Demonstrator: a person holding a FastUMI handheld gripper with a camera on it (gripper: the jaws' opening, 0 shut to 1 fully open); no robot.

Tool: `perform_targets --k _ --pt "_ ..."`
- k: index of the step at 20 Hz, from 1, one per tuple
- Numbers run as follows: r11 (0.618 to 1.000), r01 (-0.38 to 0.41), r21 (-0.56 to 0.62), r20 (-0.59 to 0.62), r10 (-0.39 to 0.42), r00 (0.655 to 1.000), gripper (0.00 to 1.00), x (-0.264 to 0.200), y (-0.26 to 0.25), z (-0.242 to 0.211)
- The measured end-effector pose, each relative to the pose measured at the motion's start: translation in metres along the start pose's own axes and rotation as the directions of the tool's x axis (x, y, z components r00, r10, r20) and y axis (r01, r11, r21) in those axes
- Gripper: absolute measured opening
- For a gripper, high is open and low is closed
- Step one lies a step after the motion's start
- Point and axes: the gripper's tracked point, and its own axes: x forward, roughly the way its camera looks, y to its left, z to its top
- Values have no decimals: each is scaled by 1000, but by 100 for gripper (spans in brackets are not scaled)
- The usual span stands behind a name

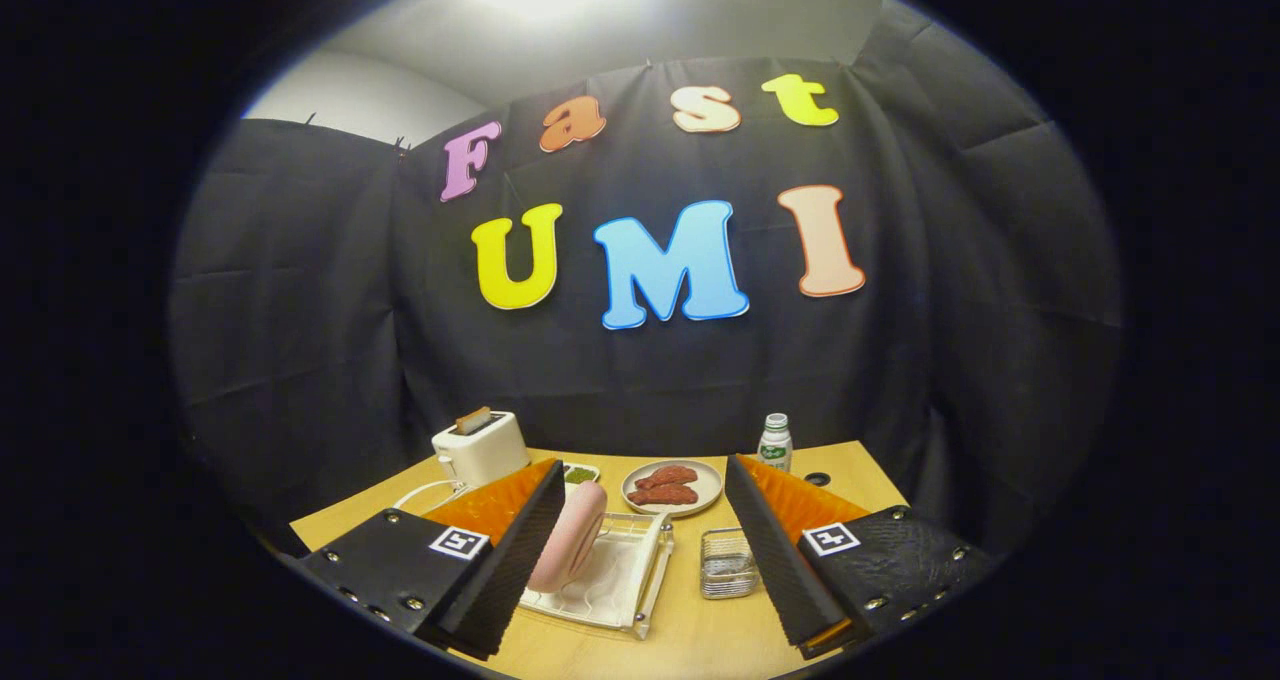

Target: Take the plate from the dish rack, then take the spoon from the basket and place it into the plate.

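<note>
The gripper (645, 540) hangs above the desk (690, 640) with its jaws wide apart and nothing between them but open air; this reads as an approach posture, held back and high to take in the whole layout before the first grasp. The plate (570, 538), pink, stands on edge in the rack (620, 585), just inside the left jaw and slightly ahead of it. Standing upright, it offers its rim to a pinch from above, which is presumably why it is racked that way. The basket (727, 563), a small wire one, sits on the desk just inside the right jaw, beside the rack and apart from it. The spoon cannot be made out; the basket's contents are too small and mesh-obscured to judge. Beyond the jaws, between their tips, a dish (672, 487) carries reddish food. A toaster (480, 446) stands beyond the left jaw, a bottle (774, 441) beyond the right. The left jaw hides the plate's left edge and part of the rack; the right jaw covers the desk next to the basket. A small green-filled item (580, 474) at the left jaw's tip is not identifiable.
</note>
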Motion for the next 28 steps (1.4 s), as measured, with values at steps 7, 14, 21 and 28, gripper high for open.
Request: perform_targets --k 7,14,21,28 --pt "995 -96 8 -249 95 964 99 82 40 -51" --pt "993 -116 0 -463 103 881 85 124 55 -109" --pt "995 -97 37 -639 98 763 74 137 64 -160" --pt "999 -33 29 -704 43 709 55 139 57 -172"
